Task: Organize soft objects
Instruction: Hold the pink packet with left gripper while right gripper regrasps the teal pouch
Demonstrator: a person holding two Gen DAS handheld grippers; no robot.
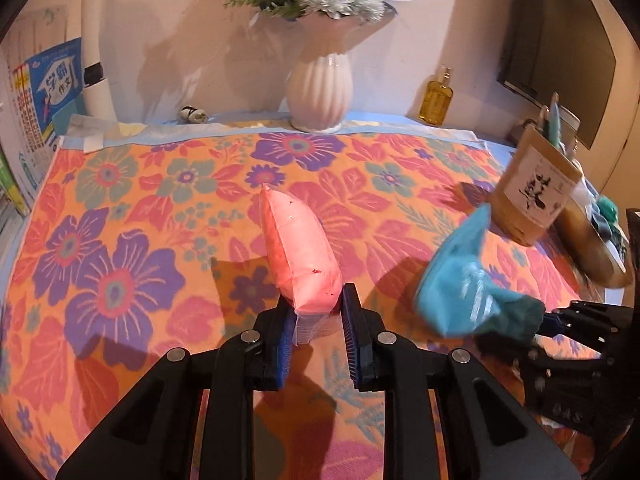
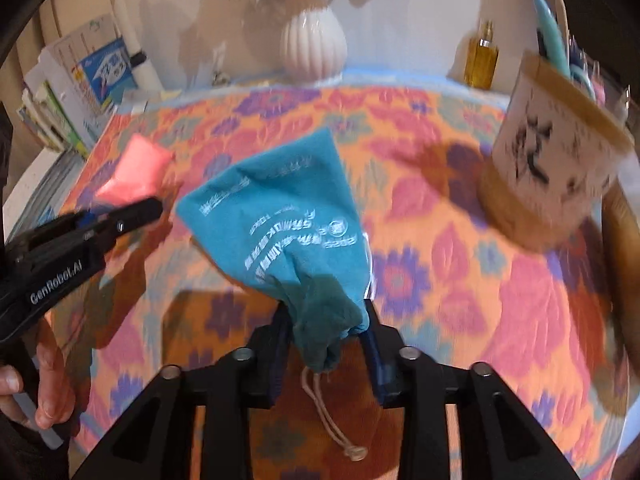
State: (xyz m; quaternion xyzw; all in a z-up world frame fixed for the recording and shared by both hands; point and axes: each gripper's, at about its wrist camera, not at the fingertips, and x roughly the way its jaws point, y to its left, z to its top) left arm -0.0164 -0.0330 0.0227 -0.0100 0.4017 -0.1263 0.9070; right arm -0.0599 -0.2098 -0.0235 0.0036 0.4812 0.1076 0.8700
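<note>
A table covered by a bright floral cloth (image 1: 120, 208), seen from two handheld grippers, each carrying a soft item above it.

The left gripper (image 1: 318, 320) has its jaws nearly closed on the near end of a plump pink packet (image 1: 298, 248). The packet juts away from the fingers toward the far side, lifted off the cloth, near the middle of the table.

The right gripper (image 2: 326, 340) has the gathered neck of a teal drawstring pouch (image 2: 280, 216) between its fingers. The jaws stand about half open, with the fabric bunched loosely between them, so whether the pads press on it cannot be told. A pale cord (image 2: 332, 420) dangles below. The pouch hangs right of the packet and just left of a round bamboo container (image 2: 556, 172) with a printed label, already holding pens and other items, at the right edge.

At the far edge stand a white ribbed vase (image 1: 320, 88) of flowers and an amber bottle (image 1: 436, 100). A hand (image 2: 48, 376) grips the left tool's handle.

The step in hand appears to be carrying both items toward a collecting spot, probably by the container. To do it well, the right hand should be over its landing spot before the jaws part further, since the pouch looks ready to slip. The left should keep its firm pinch and stay clear of the swinging pouch and cord, and both should avoid knocking the container.
</note>
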